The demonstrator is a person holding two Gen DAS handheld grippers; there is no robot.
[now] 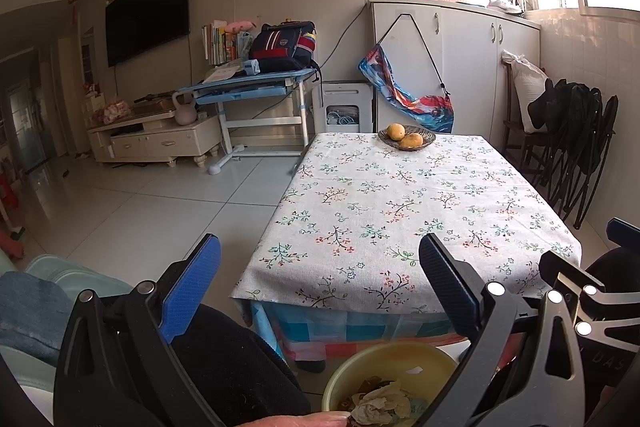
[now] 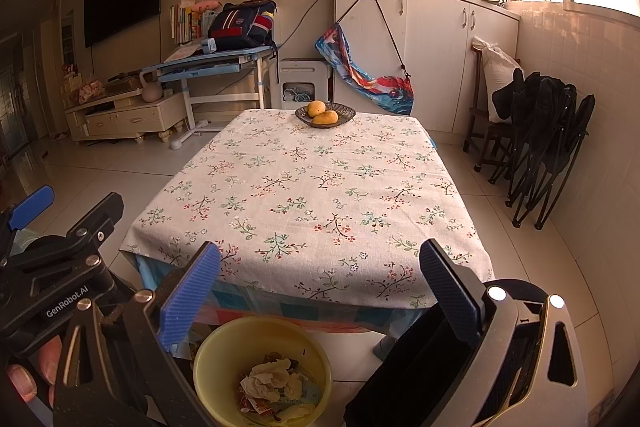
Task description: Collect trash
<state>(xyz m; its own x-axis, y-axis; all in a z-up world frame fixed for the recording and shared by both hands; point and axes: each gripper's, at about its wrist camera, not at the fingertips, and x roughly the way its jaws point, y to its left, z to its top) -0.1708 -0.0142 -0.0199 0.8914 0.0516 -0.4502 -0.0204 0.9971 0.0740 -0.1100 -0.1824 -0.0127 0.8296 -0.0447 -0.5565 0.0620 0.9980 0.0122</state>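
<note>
A yellow bin (image 2: 262,371) stands on the floor in front of the table, holding crumpled paper and wrappers (image 2: 276,387). It also shows in the left wrist view (image 1: 390,375) with the same trash (image 1: 380,405). My left gripper (image 1: 320,259) is open and empty, held above the bin and the table's near edge. My right gripper (image 2: 320,267) is open and empty, also above the bin. The left gripper shows at the left of the right wrist view (image 2: 60,223). The table (image 2: 320,179) has a floral cloth with no trash visible on it.
A dark bowl with two mangoes (image 2: 325,115) sits at the table's far end. Folded black chairs (image 2: 548,147) lean on the right wall. White cabinets (image 2: 432,43), a blue desk (image 2: 212,67) with a backpack and a TV stand (image 2: 124,115) stand behind.
</note>
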